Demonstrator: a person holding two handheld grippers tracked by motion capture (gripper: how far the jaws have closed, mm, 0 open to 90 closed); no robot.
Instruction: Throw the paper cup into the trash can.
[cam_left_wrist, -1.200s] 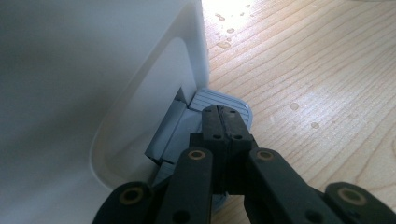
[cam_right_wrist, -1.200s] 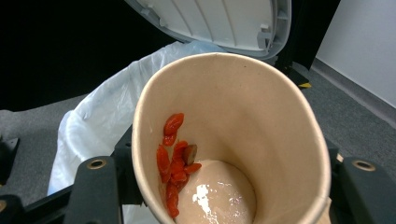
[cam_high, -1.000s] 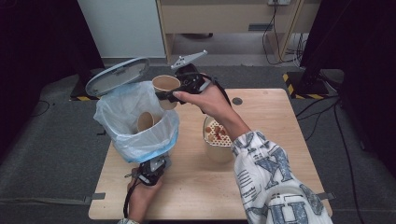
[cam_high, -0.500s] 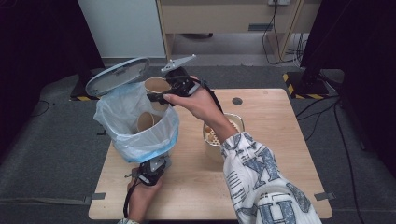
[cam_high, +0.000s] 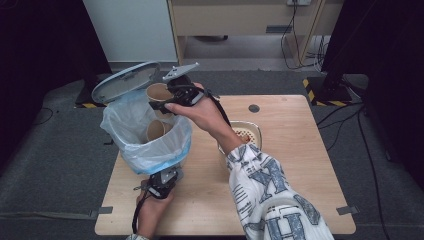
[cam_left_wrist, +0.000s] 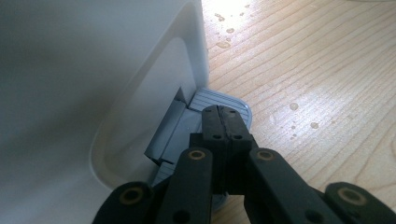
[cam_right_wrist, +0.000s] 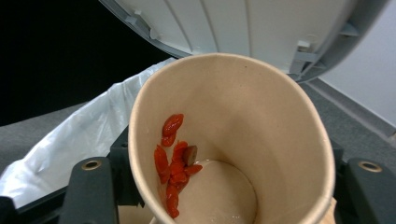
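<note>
Your left gripper (cam_left_wrist: 223, 122), jaws pressed together, pins the bin pedal (cam_left_wrist: 219, 103); lid's up. Right gripper (cam_high: 172, 96) pinches a paper cup (cam_high: 159, 92) over the bag (cam_high: 150, 150), berries (cam_right_wrist: 172, 158) undumped.

The right arm wears a long sleeve (cam_high: 270, 195) of white cloth with a dark blue-grey printed pattern. The right gripper (cam_high: 159, 103) is black, has a grey three-cornered plate (cam_high: 179, 71) on top, and a black cable (cam_high: 222, 110) goes along the forearm. In the right gripper view its 2 black jaws carry brass-coloured rivets. The left gripper (cam_left_wrist: 222, 122) is also black, with flat link arms, brass-coloured rivets and small screw holes near the tips. A black cable (cam_high: 135, 216) hangs beside the left hand (cam_high: 150, 212).
</note>
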